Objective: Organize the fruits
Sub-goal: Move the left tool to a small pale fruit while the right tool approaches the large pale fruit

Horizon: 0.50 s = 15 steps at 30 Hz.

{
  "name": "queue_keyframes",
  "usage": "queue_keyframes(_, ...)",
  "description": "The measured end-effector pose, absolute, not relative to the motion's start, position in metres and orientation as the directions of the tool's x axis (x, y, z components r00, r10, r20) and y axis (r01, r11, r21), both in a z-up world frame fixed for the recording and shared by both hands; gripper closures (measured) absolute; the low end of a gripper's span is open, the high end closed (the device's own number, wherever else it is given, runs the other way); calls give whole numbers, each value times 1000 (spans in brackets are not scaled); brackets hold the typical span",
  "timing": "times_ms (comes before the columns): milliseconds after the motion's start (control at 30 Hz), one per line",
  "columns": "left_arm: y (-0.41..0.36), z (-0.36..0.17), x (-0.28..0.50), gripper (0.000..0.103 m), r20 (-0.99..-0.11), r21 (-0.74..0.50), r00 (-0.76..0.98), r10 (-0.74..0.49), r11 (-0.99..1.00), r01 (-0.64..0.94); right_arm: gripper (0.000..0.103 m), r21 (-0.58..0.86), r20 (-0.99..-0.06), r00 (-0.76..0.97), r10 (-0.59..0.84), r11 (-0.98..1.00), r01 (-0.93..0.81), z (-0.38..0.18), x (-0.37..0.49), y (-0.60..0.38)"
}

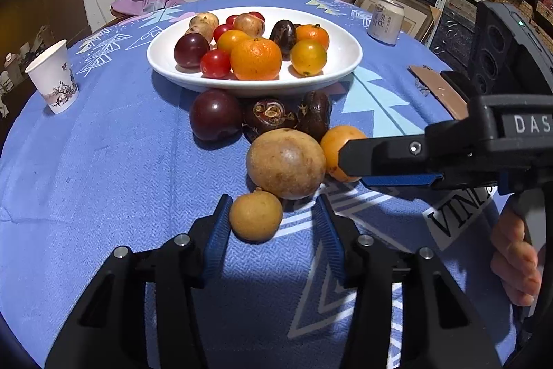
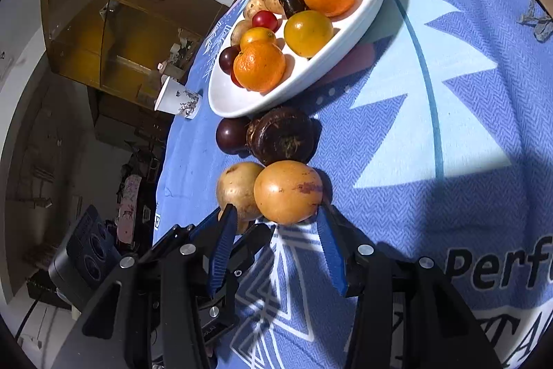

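A white bowl [image 1: 345, 54] holds several fruits: oranges, cherry tomatoes, a plum and tan ones. In front of it on the blue cloth lie a dark plum [image 1: 215, 114], two brown husked fruits [image 1: 271, 116], a large tan fruit [image 1: 286, 163], an orange-yellow fruit [image 2: 288, 192] and a small tan fruit [image 1: 255, 215]. My left gripper [image 1: 273, 199] is open around the small tan fruit, which touches only the left pad. My right gripper [image 2: 275, 208] is open with its tips either side of the orange-yellow fruit. Its right pad touches the fruit and a sliver shows at the left.
A paper cup [image 1: 53, 76] stands at the left edge of the round table. A drink can [image 1: 386, 19] stands behind the bowl on the right, and a cardboard strip [image 1: 439, 89] lies further right. A pink cloth [image 1: 148, 0] is at the back. A hand [image 1: 515, 265] grips the right gripper's handle.
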<state>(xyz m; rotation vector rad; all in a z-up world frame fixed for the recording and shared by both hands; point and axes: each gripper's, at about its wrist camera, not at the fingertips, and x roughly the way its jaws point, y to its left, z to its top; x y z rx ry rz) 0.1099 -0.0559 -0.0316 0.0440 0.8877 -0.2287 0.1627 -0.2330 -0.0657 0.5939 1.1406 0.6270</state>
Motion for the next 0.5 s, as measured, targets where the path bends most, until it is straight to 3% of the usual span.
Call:
queue_keyframes(200, -57, -33, 109, 55, -775, -45, 608, -171, 975, 216, 55, 710, -632, 301, 714, 689, -142, -65, 168, -233)
queue_keyframes(300, -57, -33, 110, 57, -776, -42, 608, -165, 976, 212, 63, 722, -627, 303, 718, 682, -121, -68, 172, -237)
queue_keyframes(400, -56, -33, 110, 62, -777, -33, 612, -151, 979, 199, 63, 739, -612, 299, 732, 664, -112, -71, 174, -239)
queue_keyframes(500, -54, -32, 110, 75, -775, -38, 615, -145, 982, 183, 64, 730, -615, 308, 726, 672, -126, -69, 172, -237)
